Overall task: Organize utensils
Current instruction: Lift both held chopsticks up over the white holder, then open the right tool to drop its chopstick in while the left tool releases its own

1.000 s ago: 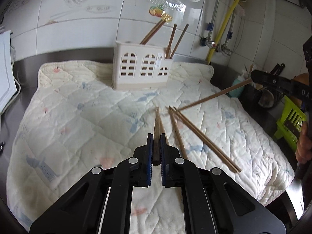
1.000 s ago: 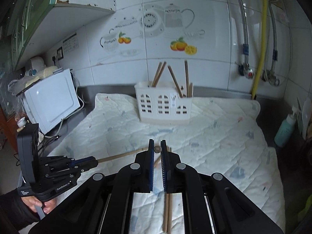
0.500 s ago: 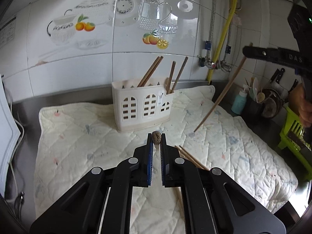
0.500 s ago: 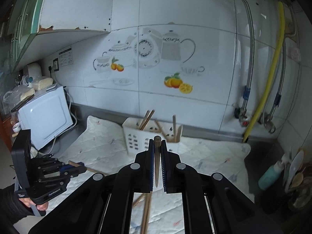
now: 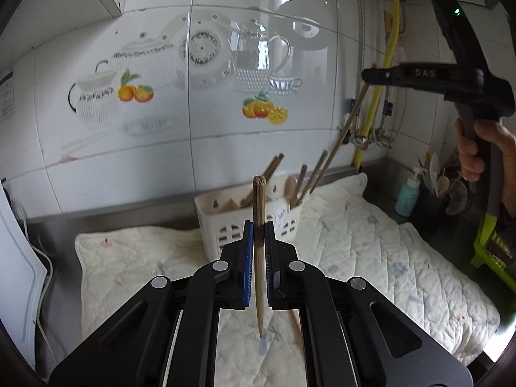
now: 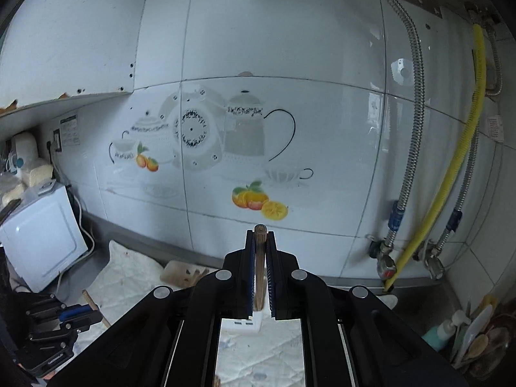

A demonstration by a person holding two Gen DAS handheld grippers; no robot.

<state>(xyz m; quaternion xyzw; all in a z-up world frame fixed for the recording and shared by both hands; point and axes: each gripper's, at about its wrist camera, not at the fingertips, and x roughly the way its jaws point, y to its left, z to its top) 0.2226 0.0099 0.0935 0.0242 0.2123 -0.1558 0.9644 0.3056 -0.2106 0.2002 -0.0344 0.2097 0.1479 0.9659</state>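
Note:
My left gripper (image 5: 259, 225) is shut on a wooden chopstick (image 5: 259, 200) that stands almost upright, its thin tip hanging over the quilted mat (image 5: 371, 242). Just behind it is the white utensil holder (image 5: 225, 235) with several chopsticks (image 5: 274, 164) leaning in it. At the upper right, my right gripper (image 5: 367, 75) holds another chopstick (image 5: 342, 138) slanting down toward the holder's right end. In the right wrist view, the right gripper (image 6: 259, 235) is shut on that chopstick (image 6: 259, 258), high above the holder (image 6: 180, 274). The left gripper (image 6: 77, 314) shows at the lower left.
A white appliance (image 6: 42, 238) stands left of the mat. A yellow hose (image 6: 451, 193) and metal pipes with taps (image 6: 383, 264) run down the tiled wall on the right. A teal bottle (image 5: 408, 193), a pot of spoons (image 5: 445, 187) and a green rack (image 5: 493, 248) stand right of the mat.
Both grippers have risen off the mat, each with a chopstick. The chopsticks have swung from lying flat to near upright, and both grippers are closer to the holder and wall.

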